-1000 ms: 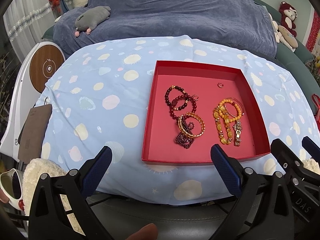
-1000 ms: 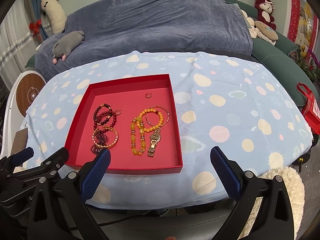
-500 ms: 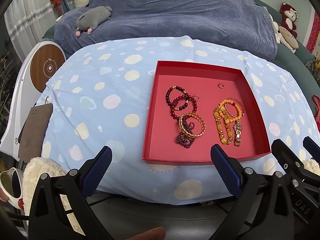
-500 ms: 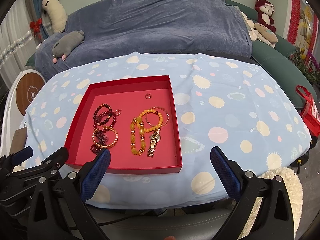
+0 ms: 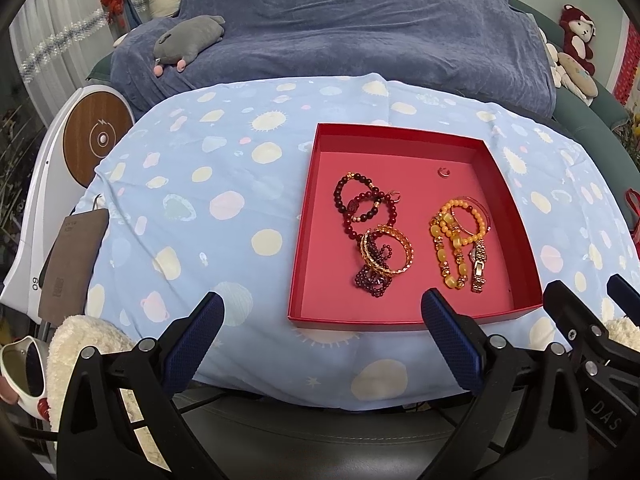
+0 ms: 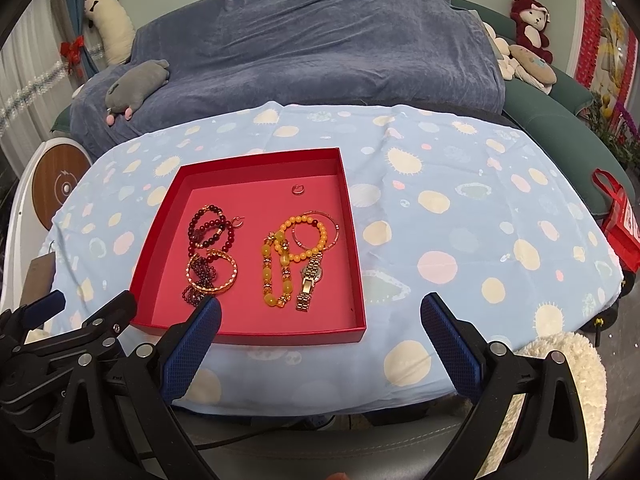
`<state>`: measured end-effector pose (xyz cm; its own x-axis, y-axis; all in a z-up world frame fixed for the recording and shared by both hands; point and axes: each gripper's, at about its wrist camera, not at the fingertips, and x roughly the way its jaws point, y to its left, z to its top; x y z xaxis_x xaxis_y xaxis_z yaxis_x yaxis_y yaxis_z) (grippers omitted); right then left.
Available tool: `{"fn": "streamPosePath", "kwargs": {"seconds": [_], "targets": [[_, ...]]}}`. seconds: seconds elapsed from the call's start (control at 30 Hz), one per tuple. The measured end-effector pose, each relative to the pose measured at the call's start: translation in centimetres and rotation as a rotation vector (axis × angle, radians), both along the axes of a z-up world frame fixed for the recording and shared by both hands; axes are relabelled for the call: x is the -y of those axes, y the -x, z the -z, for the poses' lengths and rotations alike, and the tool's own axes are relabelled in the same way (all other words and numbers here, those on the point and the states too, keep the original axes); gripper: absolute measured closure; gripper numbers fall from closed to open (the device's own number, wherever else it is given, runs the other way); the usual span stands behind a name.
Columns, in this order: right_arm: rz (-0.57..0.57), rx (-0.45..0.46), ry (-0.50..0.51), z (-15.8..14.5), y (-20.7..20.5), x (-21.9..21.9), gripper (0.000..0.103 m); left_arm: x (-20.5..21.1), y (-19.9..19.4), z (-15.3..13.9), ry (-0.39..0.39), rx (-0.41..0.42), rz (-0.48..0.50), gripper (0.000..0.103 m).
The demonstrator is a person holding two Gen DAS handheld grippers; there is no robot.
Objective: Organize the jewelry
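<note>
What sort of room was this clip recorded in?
Most likely a home living room. A sofa draped in a blue-grey blanket stands behind the table, plush toys sit along it, and curtains hang at the left.

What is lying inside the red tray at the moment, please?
The red tray holds dark red bead bracelets, a gold bangle over purple beads, orange bead bracelets, a gold watch and a small ring. Where pieces overlap, anything underneath is hidden.
</note>
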<state>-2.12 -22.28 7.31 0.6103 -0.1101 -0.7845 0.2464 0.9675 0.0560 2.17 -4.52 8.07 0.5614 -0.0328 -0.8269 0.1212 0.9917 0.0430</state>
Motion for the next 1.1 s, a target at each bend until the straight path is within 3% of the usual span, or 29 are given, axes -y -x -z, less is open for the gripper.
{"fn": "streamPosePath", "kwargs": {"seconds": [1.1], "targets": [[0.004, -0.002, -0.004, 0.19, 0.32, -0.17, 0.007, -0.14, 0.57, 0.3, -0.002, 0.0, -0.013, 0.01]]}}
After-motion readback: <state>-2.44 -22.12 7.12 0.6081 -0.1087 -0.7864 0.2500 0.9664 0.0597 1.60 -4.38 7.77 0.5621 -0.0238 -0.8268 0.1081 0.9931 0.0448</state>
